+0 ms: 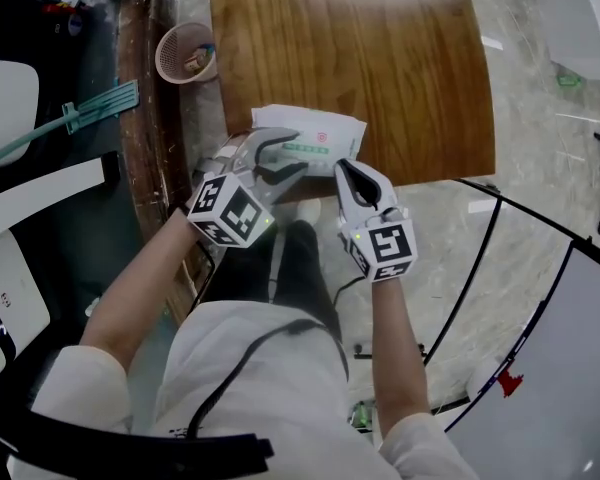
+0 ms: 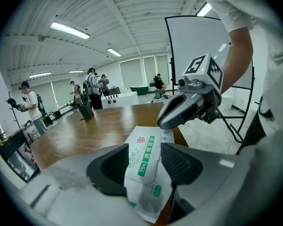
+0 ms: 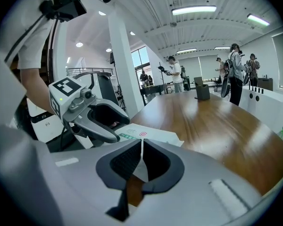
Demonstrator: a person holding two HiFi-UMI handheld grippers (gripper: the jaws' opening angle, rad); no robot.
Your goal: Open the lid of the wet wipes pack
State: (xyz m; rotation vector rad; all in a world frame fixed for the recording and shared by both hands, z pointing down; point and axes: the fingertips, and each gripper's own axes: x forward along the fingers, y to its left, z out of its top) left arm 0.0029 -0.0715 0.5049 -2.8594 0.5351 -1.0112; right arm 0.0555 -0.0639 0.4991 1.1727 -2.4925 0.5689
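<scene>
Plainly: wet wipes pack (image 2: 142, 185), green label (image 2: 146, 156) "75%"; left tool (image 2: 145, 148) released around it, right tool (image 3: 141, 147) clenching edge.

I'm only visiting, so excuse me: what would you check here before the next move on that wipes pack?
1. White, green-printed wet wipes pack lies on the brown wooden table: ok, at its near edge.
2. Its flat lid flap faces up, shut: ok.
3. Right gripper pinches the pack's thin edge: ok.
4. Left gripper jaws apart, pack between them: ok.
5. Lid's edge free to catch: cannot tell.
</scene>
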